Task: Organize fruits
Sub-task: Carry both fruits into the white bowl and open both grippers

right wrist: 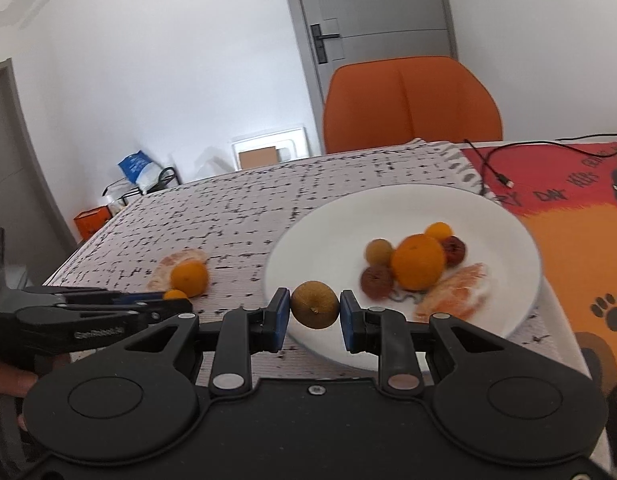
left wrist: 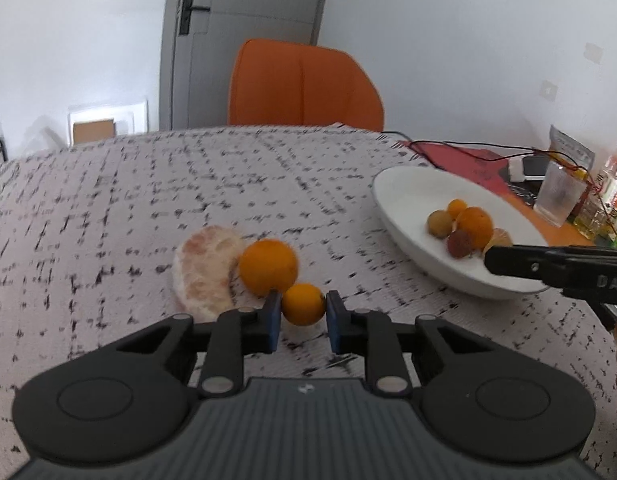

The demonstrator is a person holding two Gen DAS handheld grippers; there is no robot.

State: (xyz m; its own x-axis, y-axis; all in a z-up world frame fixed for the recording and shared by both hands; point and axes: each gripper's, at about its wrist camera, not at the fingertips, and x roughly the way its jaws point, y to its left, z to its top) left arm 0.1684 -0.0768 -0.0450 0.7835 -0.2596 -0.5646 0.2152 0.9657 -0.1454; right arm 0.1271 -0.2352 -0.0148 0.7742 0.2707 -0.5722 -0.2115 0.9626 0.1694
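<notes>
Speckled tablecloth (left wrist: 148, 200), orange chair (left wrist: 304, 84) behind.

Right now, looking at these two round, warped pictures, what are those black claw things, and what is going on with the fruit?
A person holds two hand-held black grippers, each with a camera looking along its blue-padded fingers. In the left camera's picture, the left gripper brackets a small round orange fruit on the speckled tablecloth, beside a larger orange and a peeled pale citrus piece. In the right camera's picture, the right gripper appears to clamp a brownish-green round fruit over the white plate, which already holds several fruits.
</notes>
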